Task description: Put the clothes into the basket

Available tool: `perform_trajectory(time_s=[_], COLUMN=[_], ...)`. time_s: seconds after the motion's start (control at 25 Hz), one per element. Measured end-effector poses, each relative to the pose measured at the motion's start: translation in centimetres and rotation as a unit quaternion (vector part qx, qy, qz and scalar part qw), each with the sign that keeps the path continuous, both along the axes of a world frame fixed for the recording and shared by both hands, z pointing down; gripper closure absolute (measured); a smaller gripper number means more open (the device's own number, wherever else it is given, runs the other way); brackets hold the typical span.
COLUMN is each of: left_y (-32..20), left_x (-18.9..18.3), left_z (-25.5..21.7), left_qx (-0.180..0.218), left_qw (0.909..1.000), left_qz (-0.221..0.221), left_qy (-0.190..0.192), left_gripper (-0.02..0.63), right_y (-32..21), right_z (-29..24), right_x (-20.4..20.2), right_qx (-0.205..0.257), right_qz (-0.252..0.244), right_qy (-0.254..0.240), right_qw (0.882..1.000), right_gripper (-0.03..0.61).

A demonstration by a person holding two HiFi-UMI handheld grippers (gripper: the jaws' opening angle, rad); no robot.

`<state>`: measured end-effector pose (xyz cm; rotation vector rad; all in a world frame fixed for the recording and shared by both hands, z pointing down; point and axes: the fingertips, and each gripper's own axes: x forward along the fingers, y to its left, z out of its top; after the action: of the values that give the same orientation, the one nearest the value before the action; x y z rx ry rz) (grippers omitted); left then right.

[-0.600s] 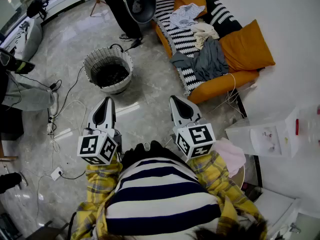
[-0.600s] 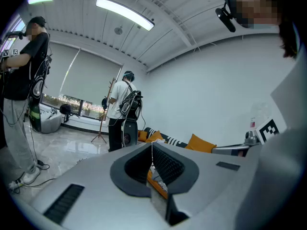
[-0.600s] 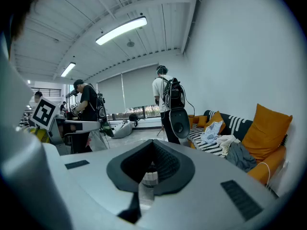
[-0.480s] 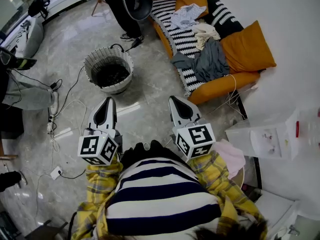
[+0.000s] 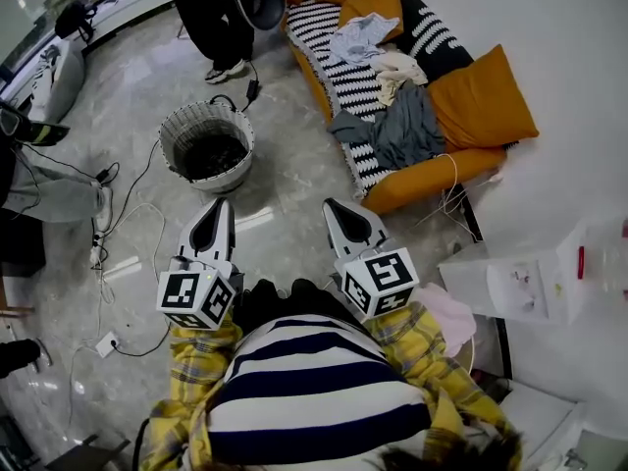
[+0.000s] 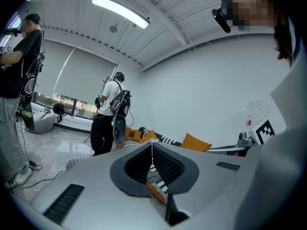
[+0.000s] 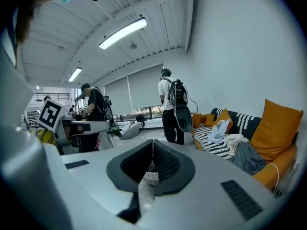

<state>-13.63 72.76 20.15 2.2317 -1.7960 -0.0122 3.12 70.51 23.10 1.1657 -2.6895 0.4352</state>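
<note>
1. Sofa (image 5: 420,179): clothes (image 5: 407,126) heaped on seat, pile running along it, ahead-right of both grippers, well apart; right gripper (image 5: 332,207) nearer.
2. Basket (image 5: 224,177) on floor ahead-left, nr left gripper (image 5: 220,207); dark stuff inside, can't tell what.
3. Both grippers: jaws clenched together, nothing btwn them.

Glossy grey floor (image 5: 294,189), striped sofa (image 5: 340,67) w/ orange cushions (image 5: 483,91)
</note>
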Motion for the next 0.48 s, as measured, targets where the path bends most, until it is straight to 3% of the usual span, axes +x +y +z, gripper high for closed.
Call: perform_trajectory(time_s=[0.48], left_y=[-2.5], left_x=[3.6], left_z=[1.2], left_qx=[-0.017], left_qw=[0.9988], left_qz=[0.045], left_qy=[-0.003], left_gripper=[0.595], right_y=[-1.6], right_z=[1.3], right_x=[1.4], right_qx=[-0.010], right_qz=[-0.005], right_qy=[-0.004], right_qw=[1.000], right_gripper=[0.552])
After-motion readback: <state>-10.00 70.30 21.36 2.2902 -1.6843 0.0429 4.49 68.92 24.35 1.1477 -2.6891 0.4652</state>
